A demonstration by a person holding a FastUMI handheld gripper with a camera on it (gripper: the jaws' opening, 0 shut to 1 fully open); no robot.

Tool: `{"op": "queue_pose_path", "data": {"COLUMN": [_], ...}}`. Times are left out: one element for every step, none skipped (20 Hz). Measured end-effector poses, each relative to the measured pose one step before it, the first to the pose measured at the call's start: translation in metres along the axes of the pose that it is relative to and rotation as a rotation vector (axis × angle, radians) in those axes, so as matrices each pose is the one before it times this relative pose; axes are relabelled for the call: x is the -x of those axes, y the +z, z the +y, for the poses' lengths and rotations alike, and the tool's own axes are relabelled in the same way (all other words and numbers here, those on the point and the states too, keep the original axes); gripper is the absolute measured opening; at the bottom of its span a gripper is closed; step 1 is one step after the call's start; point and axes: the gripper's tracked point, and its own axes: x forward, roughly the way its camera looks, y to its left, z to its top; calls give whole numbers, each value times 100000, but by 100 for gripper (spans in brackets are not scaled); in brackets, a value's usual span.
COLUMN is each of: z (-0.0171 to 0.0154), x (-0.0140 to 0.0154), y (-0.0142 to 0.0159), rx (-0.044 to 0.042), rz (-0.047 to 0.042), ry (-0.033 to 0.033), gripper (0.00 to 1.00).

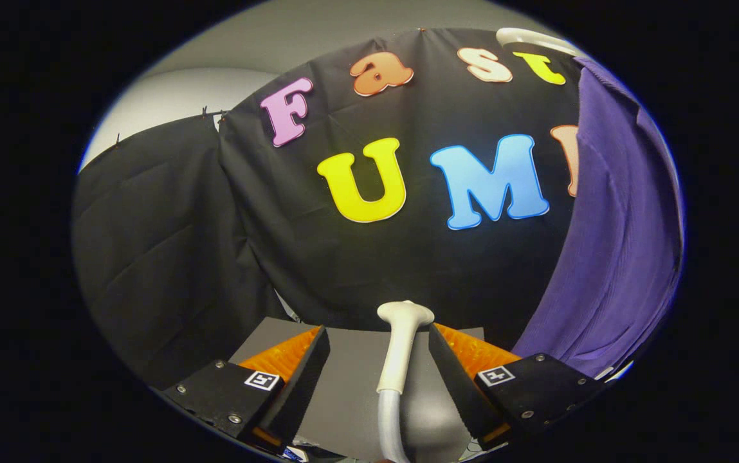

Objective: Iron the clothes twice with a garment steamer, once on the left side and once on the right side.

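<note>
One claw [375, 360] spread wide, cream steamer head [401, 341] between its fingers untouched, purple garment [613, 257] beyond, right.

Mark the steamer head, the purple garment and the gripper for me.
steamer head [404, 334]: gripper view, on its cream neck between the fingers.
purple garment [613, 257]: gripper view, mid-cloth, hanging beyond the fingers.
gripper [379, 366]: gripper view, midway between its open fingers.
</note>
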Motion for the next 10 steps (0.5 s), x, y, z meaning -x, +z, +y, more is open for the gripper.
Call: {"op": "queue_pose_path", "data": {"z": [-163,-228,-199,-131,-264,-213,-323,-188,-255,-193], "x": [-1159,-1110,-1234,-1150,-1274,-903,-960,-1066,-961,-811], "y": [-214,-240,-315,-262,-584,-333,-225,-159,-392,-347], "rx": [524,-356,-428,-457,130,-25,363,341,-622,-1252], "rz": [2359,2351,2187,2600,3460,2535,1984,2657,2672,2015], "ry": [-243,-630,-428,-250,-471,-570,-505,-132,-13,545], "gripper": [95,96,96,95,95,96,96,96,96,96]}}
